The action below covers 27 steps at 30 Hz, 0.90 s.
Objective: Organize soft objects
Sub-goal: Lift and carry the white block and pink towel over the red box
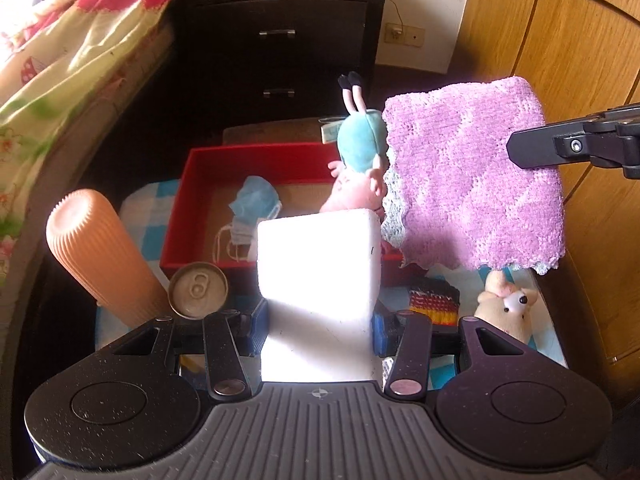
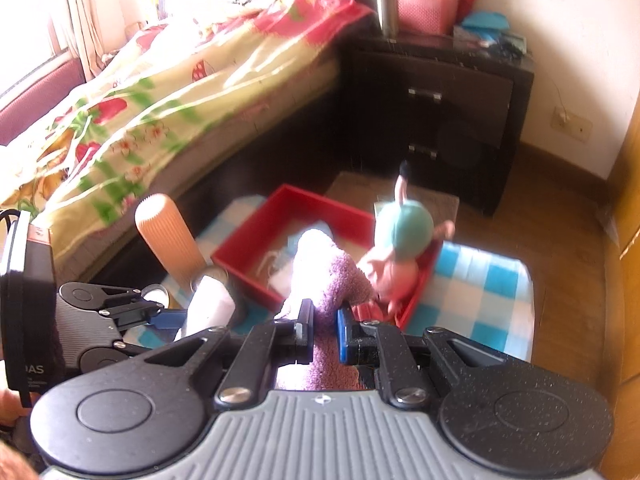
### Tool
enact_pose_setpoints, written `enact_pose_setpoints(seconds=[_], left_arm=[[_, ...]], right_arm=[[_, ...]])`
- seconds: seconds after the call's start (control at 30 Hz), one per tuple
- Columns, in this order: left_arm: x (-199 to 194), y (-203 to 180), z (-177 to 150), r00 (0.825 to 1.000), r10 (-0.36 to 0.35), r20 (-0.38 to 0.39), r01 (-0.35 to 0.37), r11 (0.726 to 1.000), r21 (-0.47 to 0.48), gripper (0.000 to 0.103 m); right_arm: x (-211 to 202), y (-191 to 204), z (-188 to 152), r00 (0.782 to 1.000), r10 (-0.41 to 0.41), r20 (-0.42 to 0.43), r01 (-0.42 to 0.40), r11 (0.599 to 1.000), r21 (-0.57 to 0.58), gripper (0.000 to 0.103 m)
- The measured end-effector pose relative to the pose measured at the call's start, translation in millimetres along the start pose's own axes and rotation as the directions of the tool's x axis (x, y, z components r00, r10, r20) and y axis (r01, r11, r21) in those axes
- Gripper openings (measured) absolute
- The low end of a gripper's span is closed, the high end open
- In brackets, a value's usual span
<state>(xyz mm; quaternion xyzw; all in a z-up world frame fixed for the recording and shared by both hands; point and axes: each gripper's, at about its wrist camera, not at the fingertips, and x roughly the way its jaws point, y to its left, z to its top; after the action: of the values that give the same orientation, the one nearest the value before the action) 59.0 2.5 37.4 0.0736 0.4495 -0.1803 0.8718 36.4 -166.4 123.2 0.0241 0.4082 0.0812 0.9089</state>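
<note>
Bedroom floor beside a bed carries a blue-checked mat [image 2: 480, 280], and a red box [image 1: 256, 156] sits on the mat's far half, toward the dark nightstand [image 1: 276, 48]. Inside the box lie blue face masks [image 1: 252, 204], and a pig plush [image 1: 360, 168] is tipped head-down at its right edge. The left gripper [image 1: 318, 320] has its jaws partly spread, pads pressing the sides of a white foam block [image 1: 316, 264], which is lifted above the mat's near edge. The right gripper [image 2: 322, 332] has its jaws pressed together on a purple knitted cloth [image 1: 472, 176], which hangs over the mat's right side.

To do this step well, I judge both loads should be carried over the box's open middle and lowered before release, so that the cloth does not drape over the rim or knock the plush out.

An orange ribbed tube [image 1: 100, 256] and a can [image 1: 198, 290] stand at the mat's left edge. A striped knit piece [image 1: 434, 304] and a small beige plush [image 1: 508, 308] are half hidden under the cloth. Glare washes out the foam's surface, and the box's near right corner is covered.
</note>
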Motion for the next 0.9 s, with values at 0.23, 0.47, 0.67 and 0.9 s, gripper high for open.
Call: enact_pose_setpoints(seconds=[0.23,0.47,0.67,0.9], left_arm=[[3,6,40,0.998,0.053,0.019,-0.052,0.998,-0.025,0.049],[23,11,79,0.992,0.121,0.028,-0.12,0.992,-0.037,0.05],[57,19,96,0.987,0.16,-0.003,-0.16,0.986,-0.048,0.05],[94,23,99,0.979,0.199,-0.049,-0.201,0.979,-0.039,0.053]], right_arm=[[5,0,32,0.998,-0.024,0.061,0.023,1.0,0.006,0.0],[31,-9,59,0.995,-0.053,0.088,0.052,0.998,0.023,0.0],[73,-24,71,0.995,-0.066,0.073,0.063,0.997,0.047,0.0],[121,-35,72,0.998,-0.048,0.031,0.046,0.997,0.058,0.0]])
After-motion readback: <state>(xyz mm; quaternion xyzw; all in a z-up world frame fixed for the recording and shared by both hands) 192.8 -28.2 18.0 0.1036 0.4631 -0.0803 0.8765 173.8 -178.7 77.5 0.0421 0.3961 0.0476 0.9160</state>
